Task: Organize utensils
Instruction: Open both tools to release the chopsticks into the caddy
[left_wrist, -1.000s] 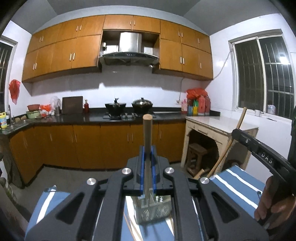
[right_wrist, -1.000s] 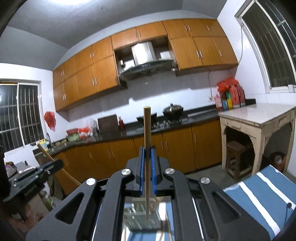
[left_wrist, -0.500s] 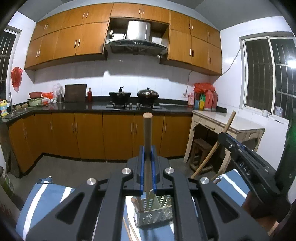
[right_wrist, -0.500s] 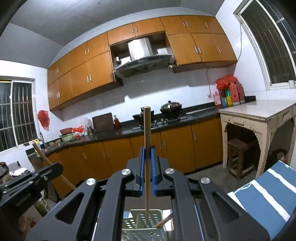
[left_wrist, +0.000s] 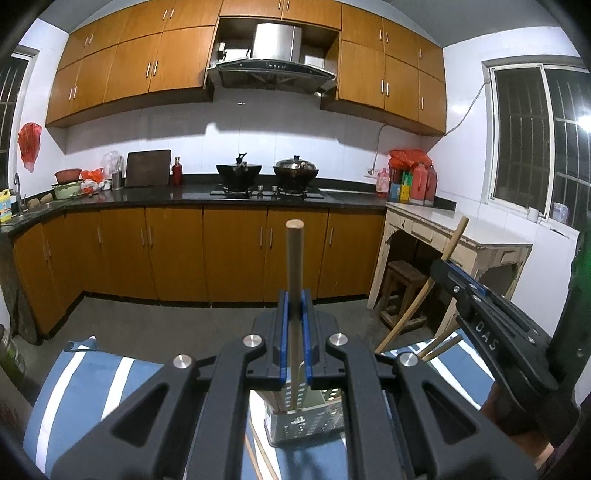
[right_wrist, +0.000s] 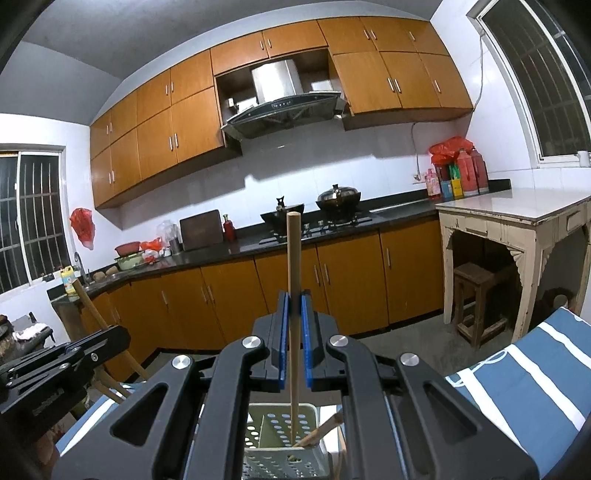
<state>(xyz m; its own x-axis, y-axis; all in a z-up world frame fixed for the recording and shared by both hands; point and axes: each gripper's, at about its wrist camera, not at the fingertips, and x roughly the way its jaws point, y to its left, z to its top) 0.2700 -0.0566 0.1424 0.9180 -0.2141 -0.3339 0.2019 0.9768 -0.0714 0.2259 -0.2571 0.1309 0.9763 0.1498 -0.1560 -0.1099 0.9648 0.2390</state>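
- Both sticks are sitting lower over the holder than a second ago, and both cameras are now tilting down toward it, so more of the basket is showing under each tool.
- Right tool's thin wooden stick (right_wrist: 293, 317) is standing upright, its lower end reaching inside the perforated utensil holder (right_wrist: 284, 439); the upright hold is judged to suit a straight drop into a compartment.
- Right tongs (right_wrist: 294, 332) are clenched on that stick, blue pads pressing both sides.
- Left tongs (left_wrist: 294, 332) are gripping a thicker wooden handle (left_wrist: 294, 280), also upright, above the same holder (left_wrist: 306, 417).
- Holder is resting on a blue-and-white striped cloth (left_wrist: 85, 384); another wooden handle (right_wrist: 319, 430) is already leaning inside it.
- Loose chopsticks (left_wrist: 258, 458) are lying on the cloth beside the holder.
- Hidden: the working end of the left handle is masked by the tool body, so its type cannot be told, nor which compartment either stick is entering.
- Whether either tip is touching the holder floor is not visible.
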